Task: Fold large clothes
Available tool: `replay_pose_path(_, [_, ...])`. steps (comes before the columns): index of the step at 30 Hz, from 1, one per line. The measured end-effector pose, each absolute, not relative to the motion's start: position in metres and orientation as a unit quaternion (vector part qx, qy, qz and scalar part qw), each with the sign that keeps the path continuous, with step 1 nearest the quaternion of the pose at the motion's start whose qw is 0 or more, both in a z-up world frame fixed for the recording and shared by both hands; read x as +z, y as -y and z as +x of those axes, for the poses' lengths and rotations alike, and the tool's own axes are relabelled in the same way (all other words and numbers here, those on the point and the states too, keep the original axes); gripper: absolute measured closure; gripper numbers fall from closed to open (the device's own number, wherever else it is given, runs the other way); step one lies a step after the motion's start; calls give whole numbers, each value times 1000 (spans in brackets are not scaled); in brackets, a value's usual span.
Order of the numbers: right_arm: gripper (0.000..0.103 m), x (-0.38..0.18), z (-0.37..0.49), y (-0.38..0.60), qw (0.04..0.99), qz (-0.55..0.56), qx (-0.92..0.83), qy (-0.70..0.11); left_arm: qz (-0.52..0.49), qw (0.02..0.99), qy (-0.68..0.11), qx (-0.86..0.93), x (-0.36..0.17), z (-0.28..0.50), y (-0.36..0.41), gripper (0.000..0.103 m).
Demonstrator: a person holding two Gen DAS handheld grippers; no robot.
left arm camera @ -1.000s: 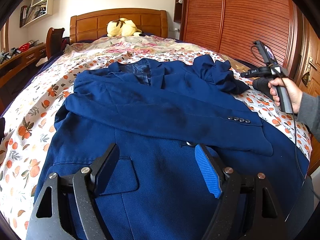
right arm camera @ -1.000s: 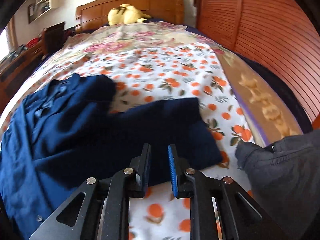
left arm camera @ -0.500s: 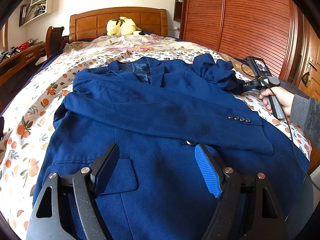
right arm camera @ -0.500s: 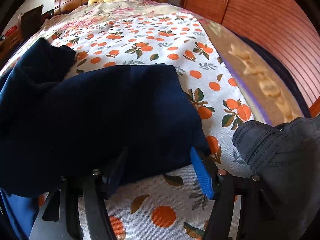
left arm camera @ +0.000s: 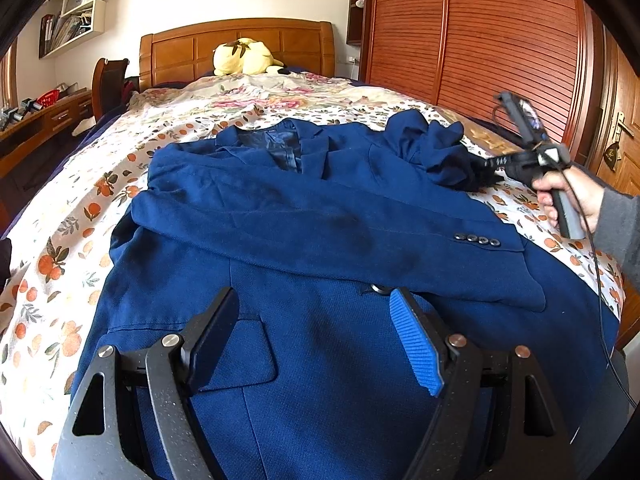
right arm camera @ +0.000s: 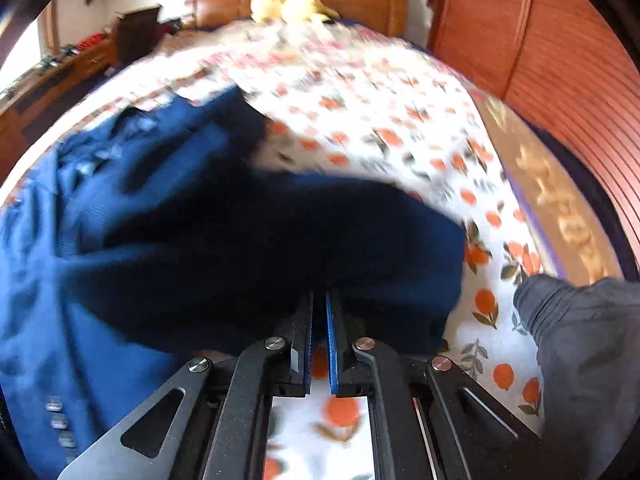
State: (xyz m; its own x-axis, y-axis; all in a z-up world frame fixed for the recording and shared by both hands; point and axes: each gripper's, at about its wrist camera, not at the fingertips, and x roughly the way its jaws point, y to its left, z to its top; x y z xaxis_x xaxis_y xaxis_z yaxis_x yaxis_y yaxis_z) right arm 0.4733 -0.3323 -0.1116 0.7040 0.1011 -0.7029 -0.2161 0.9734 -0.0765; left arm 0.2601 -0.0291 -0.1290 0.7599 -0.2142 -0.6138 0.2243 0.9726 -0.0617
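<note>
**Blue jacket on bed, right sleeve pinched**

Item: large dark-blue woven suit jacket (left arm camera: 320, 240), lying front-up on a bed with a white orange-print bedsheet (left arm camera: 60, 264). Collar toward the brown wooden headboard (left arm camera: 236, 46), hem toward the camera. One sleeve lies folded across the chest, its cuff bearing a row of four dark buttons (left arm camera: 477, 239). A flap pocket shows on the lower front panel.

Second sleeve (right arm camera: 280, 248): bunched in a heap at the jacket's far right shoulder, cuff end reaching out over the sheet.

Left claw (left arm camera: 316, 340): released, jaws standing wide, hovering over the lower front of the jacket; nothing between the pads.

Right claw (right arm camera: 319, 332): has just been closing and is now clenched, jaws nearly together, with the edge of the dark sleeve cuff caught between the fingertips. The right-wrist view is motion-blurred. In the left-wrist view this tool shows at the right edge of the bed, held by a hand (left arm camera: 568, 192) in a grey sleeve.

Surroundings: yellow plush toy (left arm camera: 246, 58) against the headboard; reddish slatted wooden wardrobe doors (left arm camera: 500, 40) along the right side; wall shelf (left arm camera: 76, 12) upper left.
</note>
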Motion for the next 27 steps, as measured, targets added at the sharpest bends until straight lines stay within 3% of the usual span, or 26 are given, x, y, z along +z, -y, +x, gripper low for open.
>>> replay_pose_path(14, [98, 11, 351, 266, 945, -114, 170, -255, 4, 950, -296, -101, -117, 236, 10, 24])
replay_pose_path(20, [98, 39, 286, 237, 942, -138, 231, -203, -2, 952, -294, -85, -117, 227, -3, 24])
replay_pose_path(27, [98, 35, 239, 228, 926, -145, 286, -199, -12, 954, -292, -65, -118, 218, -17, 24])
